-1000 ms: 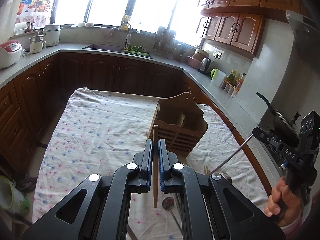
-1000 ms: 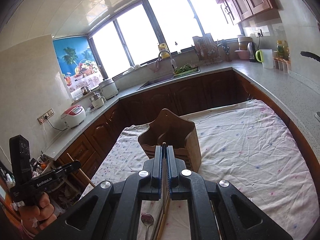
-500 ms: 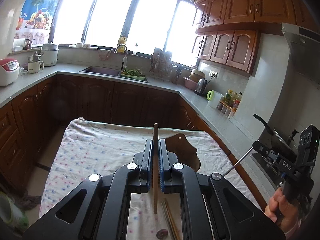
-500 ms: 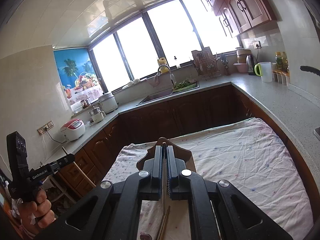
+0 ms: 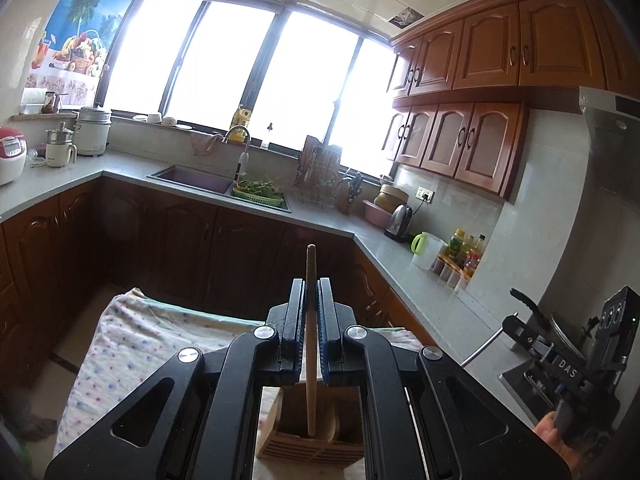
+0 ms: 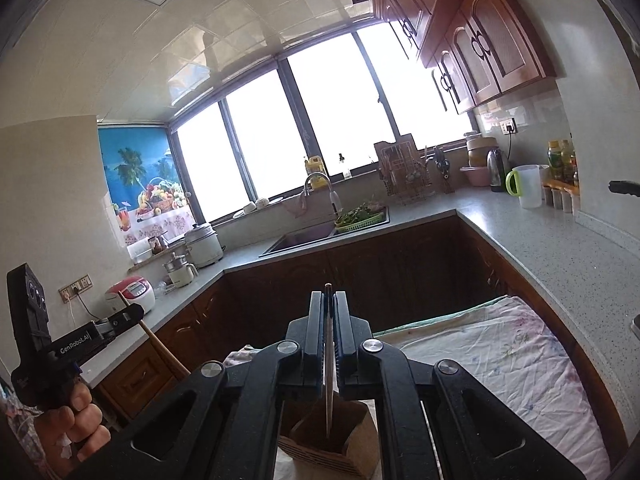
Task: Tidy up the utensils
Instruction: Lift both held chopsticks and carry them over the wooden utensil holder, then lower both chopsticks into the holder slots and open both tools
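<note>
Showing a kitchen moment in utensil sorting, with the wooden utensil holder [image 5: 312, 436] as landmark. The cloth-covered table [image 5: 132, 344] extends under and behind the holder; the grey countertop [image 6: 560, 256] runs beyond it on the far and right sides. The holder, a slatted box with open compartments, stands upright on the cloth, directly below both tools. The left gripper [image 5: 310, 320] hangs above the holder, its jaws closed narrow on a wooden chopstick [image 5: 311, 340], whose lower end points down at a compartment; whether the tip is inside cannot be told. The right gripper [image 6: 329, 332] likewise hangs over the holder, jaws clamped on a thin metal utensil [image 6: 329, 400], of which only the straight shaft shows, aimed at the holder's opening. Judged by appearance, both pieces are light, stiff and slender. The wooden stick offers some friction; the smooth metal shaft probably slips or pivots more easily. A hold near mid-length, as here, should keep each upright for lowering into its compartment.
</note>
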Available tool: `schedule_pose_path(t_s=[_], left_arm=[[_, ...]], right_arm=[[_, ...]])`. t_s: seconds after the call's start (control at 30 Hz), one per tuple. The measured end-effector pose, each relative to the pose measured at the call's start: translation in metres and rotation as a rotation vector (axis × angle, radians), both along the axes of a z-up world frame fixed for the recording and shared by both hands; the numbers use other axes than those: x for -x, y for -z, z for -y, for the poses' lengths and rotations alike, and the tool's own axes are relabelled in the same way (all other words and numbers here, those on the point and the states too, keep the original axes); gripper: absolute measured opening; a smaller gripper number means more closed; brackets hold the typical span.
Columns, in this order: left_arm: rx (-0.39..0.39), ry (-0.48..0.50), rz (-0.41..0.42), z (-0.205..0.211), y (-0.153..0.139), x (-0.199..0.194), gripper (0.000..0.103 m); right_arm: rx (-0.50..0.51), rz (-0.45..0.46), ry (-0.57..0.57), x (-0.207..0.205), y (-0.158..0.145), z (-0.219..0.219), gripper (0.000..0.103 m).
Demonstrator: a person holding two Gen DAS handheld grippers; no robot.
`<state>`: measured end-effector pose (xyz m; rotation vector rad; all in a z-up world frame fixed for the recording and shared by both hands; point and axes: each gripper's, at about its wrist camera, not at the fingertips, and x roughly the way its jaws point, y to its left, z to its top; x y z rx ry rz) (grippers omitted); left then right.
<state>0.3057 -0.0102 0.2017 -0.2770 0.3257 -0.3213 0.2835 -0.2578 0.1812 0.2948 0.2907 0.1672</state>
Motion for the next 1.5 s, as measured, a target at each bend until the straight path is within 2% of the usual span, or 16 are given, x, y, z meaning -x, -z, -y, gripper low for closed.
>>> schedule_pose_path(t_s=[0.3,0.53,0.7,1.0,1.03,1.1,1.13,1.17,1.2,1.23,1.27,1.4,1.47,1.5], left_arm=[[0.045,-0.042,-0.084,0.013,0.063,-0.042,0.005],[0.024,-0.058,-0.124,0.020,0.098,-0.056,0.005],[-0.007,-0.051,-0.160,0.025,0.113,-0.061,0.006],[-0.020,-0.034,-0.182,0.027,0.113,-0.064,0.006],[-0.021,-0.036,-0.187,0.027,0.113,-0.065,0.008],[-0.017,-0.030,-0.204,0.026,0.115,-0.066,0.022],[-0.015,-0.034,-0.206,0.025,0.115,-0.065,0.036],[-0.016,-0.042,-0.203,0.023,0.114,-0.063,0.045],[-0.015,-0.046,-0.199,0.022,0.113,-0.060,0.046],[-0.014,-0.044,-0.199,0.020,0.113,-0.058,0.048],[-0.012,-0.043,-0.203,0.019,0.112,-0.056,0.051],[-0.009,-0.053,-0.208,0.012,0.109,-0.044,0.069],[-0.013,-0.063,-0.202,0.007,0.107,-0.034,0.080],[-0.014,-0.068,-0.197,0.005,0.106,-0.028,0.081]], right_arm=[[-0.017,-0.077,0.029,-0.034,0.062,-0.004,0.004],[-0.058,-0.127,0.039,-0.045,0.095,-0.004,0.004],[-0.069,-0.138,0.046,-0.046,0.096,0.000,0.005],[-0.074,-0.156,0.043,-0.050,0.096,0.005,0.005],[-0.076,-0.157,0.041,-0.050,0.097,0.005,0.007],[-0.087,-0.161,0.035,-0.050,0.097,0.006,0.010],[-0.092,-0.166,0.035,-0.050,0.098,0.008,0.013],[-0.099,-0.167,0.034,-0.050,0.098,0.009,0.025],[-0.112,-0.164,0.029,-0.048,0.097,0.011,0.033],[-0.124,-0.158,0.026,-0.046,0.097,0.013,0.052],[-0.132,-0.149,0.029,-0.042,0.096,0.014,0.063],[-0.137,-0.132,0.029,-0.031,0.091,0.016,0.073],[-0.145,-0.125,0.020,-0.023,0.089,0.017,0.091],[-0.146,-0.120,0.019,-0.017,0.089,0.017,0.093]])
